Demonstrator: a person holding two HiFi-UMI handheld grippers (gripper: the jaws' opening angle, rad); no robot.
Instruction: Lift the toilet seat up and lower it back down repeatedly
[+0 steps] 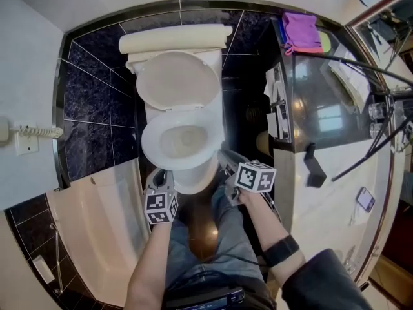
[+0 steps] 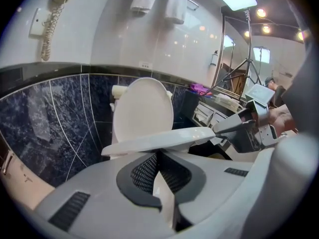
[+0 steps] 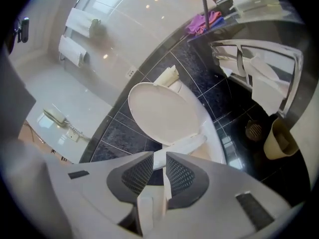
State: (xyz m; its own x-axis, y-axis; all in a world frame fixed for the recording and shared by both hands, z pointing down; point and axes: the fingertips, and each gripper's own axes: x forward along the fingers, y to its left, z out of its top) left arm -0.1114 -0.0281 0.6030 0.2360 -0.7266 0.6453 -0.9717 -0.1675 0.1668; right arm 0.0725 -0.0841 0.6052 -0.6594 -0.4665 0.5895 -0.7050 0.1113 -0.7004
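Note:
The white toilet [image 1: 187,173] stands against the dark tiled wall with its lid [image 1: 177,81] raised against the tank. The seat [image 1: 151,148] is tilted a little above the bowl rim. My left gripper [image 1: 161,178] is shut on the seat's front left edge; in the left gripper view the seat [image 2: 164,138] runs across between the left gripper's [image 2: 157,171] meshed pads. My right gripper [image 1: 227,165] is shut on the seat's front right edge, and the right gripper view shows the thin seat edge [image 3: 182,146] pinched between the right gripper's [image 3: 160,168] pads, below the lid [image 3: 162,113].
A bathtub [image 1: 97,225] lies to the left and a vanity counter [image 1: 335,173] to the right with a purple cloth [image 1: 302,32] on it. A wall phone [image 1: 19,134] hangs at far left. A beige bin [image 3: 279,138] sits under the counter.

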